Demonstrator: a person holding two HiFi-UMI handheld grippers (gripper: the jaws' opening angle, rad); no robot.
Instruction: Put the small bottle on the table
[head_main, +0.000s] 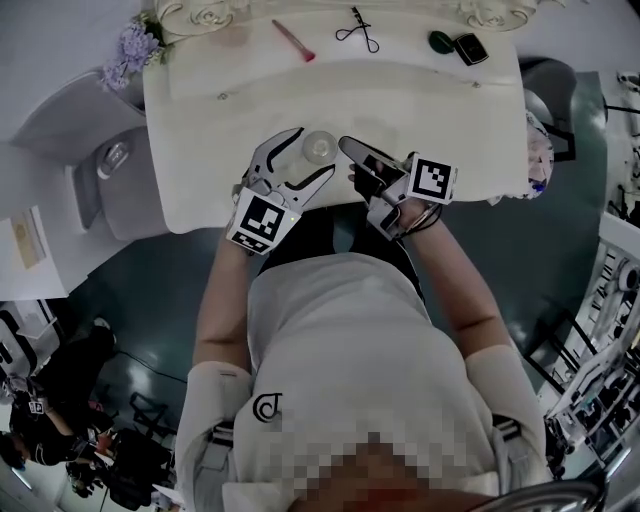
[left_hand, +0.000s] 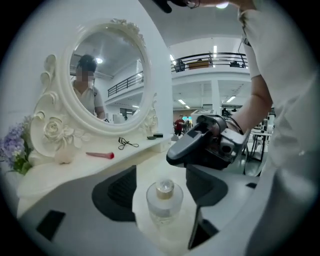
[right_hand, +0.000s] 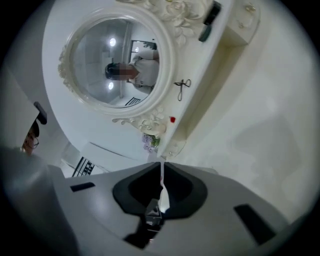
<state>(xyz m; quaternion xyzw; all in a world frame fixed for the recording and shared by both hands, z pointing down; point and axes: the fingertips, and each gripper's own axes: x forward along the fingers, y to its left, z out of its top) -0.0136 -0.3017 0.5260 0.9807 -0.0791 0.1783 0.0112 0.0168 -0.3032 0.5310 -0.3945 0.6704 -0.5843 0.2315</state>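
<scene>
A small clear glass bottle (head_main: 319, 147) with a gold cap stands upright on the white vanity table (head_main: 450, 110), near its front edge. My left gripper (head_main: 312, 154) is open around it. In the left gripper view the bottle (left_hand: 162, 200) sits between the two dark pads (left_hand: 119, 192) with a gap on each side. My right gripper (head_main: 350, 150) lies just right of the bottle, tip pointing toward it. It is shut with nothing between its jaws. In the right gripper view its fingers (right_hand: 150, 190) meet in a thin line over bare tabletop.
At the table's back stand an ornate white oval mirror (left_hand: 107, 75), a pink brush (head_main: 294, 41), an eyelash curler (head_main: 357, 28), a dark green compact (head_main: 441, 42) and a black case (head_main: 470, 48). Purple flowers (head_main: 130, 50) are at the back left corner.
</scene>
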